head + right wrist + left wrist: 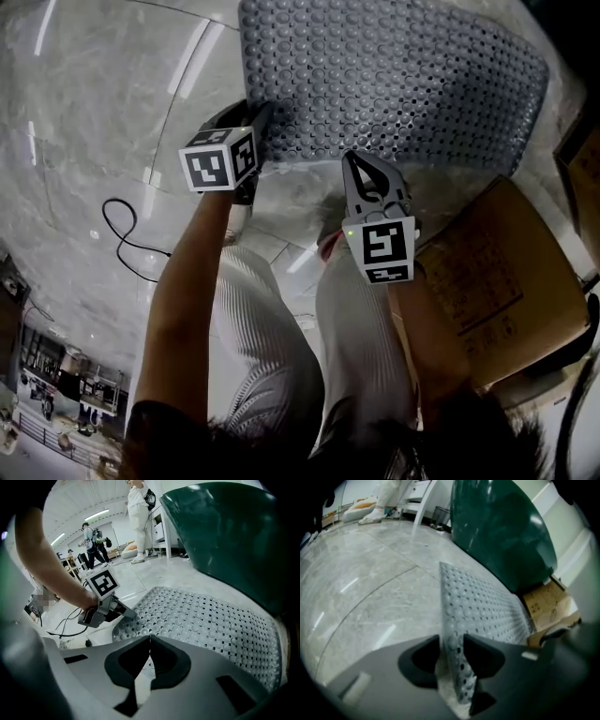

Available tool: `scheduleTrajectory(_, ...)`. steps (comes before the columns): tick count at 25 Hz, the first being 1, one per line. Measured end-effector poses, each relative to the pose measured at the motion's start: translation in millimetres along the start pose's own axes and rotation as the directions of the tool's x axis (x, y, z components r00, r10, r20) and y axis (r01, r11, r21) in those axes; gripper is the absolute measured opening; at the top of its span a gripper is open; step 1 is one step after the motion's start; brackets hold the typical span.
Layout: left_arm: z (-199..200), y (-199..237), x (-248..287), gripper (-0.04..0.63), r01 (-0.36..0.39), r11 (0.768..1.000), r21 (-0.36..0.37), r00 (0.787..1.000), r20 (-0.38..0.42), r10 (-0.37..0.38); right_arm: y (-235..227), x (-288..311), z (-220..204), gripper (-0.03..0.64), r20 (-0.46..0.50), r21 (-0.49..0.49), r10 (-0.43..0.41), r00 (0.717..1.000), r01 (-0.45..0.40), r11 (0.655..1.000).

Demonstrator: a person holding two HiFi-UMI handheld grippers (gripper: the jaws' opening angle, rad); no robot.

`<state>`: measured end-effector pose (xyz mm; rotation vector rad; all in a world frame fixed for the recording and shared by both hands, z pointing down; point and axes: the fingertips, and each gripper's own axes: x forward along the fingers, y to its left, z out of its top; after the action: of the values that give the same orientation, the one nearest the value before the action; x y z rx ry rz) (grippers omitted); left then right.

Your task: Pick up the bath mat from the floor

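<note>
The grey studded bath mat lies on the pale marble floor, with its near left corner raised. My left gripper is shut on that corner. In the left gripper view the mat stands edge-on between the jaws of the left gripper. My right gripper hovers at the mat's near edge, to the right of the left one. Its jaws meet in the right gripper view, so the right gripper is shut with nothing in it. The mat spreads beyond, and the left gripper pinches its corner.
A cardboard box lies on the floor right of my right arm, close to the mat. A black cable loops at the left. A large dark green object rises just behind the mat. People stand far off.
</note>
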<state>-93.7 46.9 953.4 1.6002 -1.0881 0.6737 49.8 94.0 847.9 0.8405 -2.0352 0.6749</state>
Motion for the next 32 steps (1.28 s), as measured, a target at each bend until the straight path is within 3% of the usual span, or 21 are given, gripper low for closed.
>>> scheduleTrajectory(5, 1, 0, 0, 0.166, 0.032, 0.999, -0.030, 0.999, 0.024, -0.031, -8, -1, -3, 0.000, 0.023, 0.025, -0.006, 1.000, 0.006, 1.000)
scheduleTrajectory(10, -2, -14, 5, 0.152, 0.064, 0.998, -0.015, 0.998, -0.005, -0.064, -13, -4, -8, 0.000, 0.038, 0.048, -0.009, 0.999, 0.007, 0.999)
scheduleTrajectory(13, -2, -9, 6, 0.146, 0.049, 0.996, -0.077, 0.999, 0.001, -0.050, -15, -7, -11, 0.000, 0.044, 0.066, -0.013, 0.999, 0.010, 0.998)
scheduleTrajectory(15, -3, -3, 5, 0.086, 0.030, 0.996, -0.087, 0.999, -0.017, -0.031, -15, -8, -13, 0.000, 0.047, 0.074, -0.017, 0.999, 0.013, 0.997)
scheduleTrajectory(16, -2, -1, 5, 0.048, 0.018, 0.997, -0.078, 0.999, -0.030, -0.021, -15, -8, -13, 0.000, 0.048, 0.076, -0.019, 0.999, 0.016, 0.997)
scheduleTrajectory(22, 2, -9, -2, 0.028, -0.002, 1.000, -0.021, 0.998, -0.069, 0.000, -20, -19, -12, 0.000, 0.043, 0.086, -0.041, 0.998, 0.037, 0.996)
scheduleTrajectory(32, 29, -65, -46, 0.025, 0.076, 0.991, 0.107, 0.992, -0.112, -0.064, -26, -74, 34, 0.000, 0.050, 0.097, -0.105, 0.993, 0.100, 0.990)
